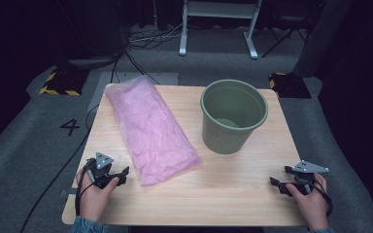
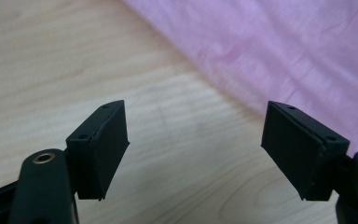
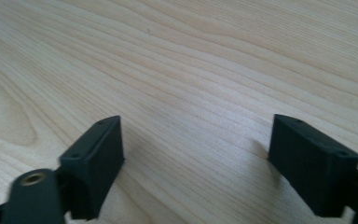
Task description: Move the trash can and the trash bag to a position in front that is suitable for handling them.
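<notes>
Pink plastic bag (image 1: 150,128) lying flat on a wooden table (image 1: 233,194), just ahead of the left claw (image 1: 121,175)

Left claw released, jaws spread wide and empty, bag edge just beyond its tips; right claw (image 1: 278,184) also released over bare wood, well apart from the bag, with a green bucket (image 1: 233,116) standing ahead of it

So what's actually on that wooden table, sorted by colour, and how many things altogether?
Pink: 1, the plastic bag lying flat
Green: 1, the bucket standing upright
Black: 2, the left claw and the right claw, both open and holding nothing
Total: 4
</notes>
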{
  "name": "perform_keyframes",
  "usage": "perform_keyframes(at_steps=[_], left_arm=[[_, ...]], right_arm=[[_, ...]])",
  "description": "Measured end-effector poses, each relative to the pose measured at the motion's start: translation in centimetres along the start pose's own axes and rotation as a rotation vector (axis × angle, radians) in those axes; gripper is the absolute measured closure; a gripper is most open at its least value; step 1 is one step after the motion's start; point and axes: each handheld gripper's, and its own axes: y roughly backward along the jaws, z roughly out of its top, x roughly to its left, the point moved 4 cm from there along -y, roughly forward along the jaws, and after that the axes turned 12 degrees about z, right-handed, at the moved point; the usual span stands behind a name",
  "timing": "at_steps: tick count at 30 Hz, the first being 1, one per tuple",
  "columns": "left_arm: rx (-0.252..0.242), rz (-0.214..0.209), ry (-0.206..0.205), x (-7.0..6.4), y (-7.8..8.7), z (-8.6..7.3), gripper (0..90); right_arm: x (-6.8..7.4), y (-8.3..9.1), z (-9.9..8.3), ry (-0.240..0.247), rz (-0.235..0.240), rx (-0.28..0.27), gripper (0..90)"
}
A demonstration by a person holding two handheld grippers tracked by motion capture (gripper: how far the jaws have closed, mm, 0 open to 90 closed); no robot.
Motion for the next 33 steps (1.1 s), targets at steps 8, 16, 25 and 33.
perform_keyframes(at_steps=[8,16,25,33], left_arm=[[-0.060,-0.093,-0.074,-3.2,1.1,3.6,27.6],[-0.112,-0.198,-0.104,-5.5,1.7,8.3,24.4],[-0.155,-0.261,-0.149,-8.3,1.2,14.1,23.4],[-0.164,-0.279,-0.178,-10.4,0.5,18.5,25.4]], right_arm=[[1.1,0.8,2.2,0.001,0.080,-0.027,25.4],[2.4,2.3,6.1,0.017,0.098,-0.074,25.8],[2.1,4.6,11.4,0.028,0.052,-0.087,28.0],[1.9,5.3,16.0,0.066,0.004,-0.164,26.2]])
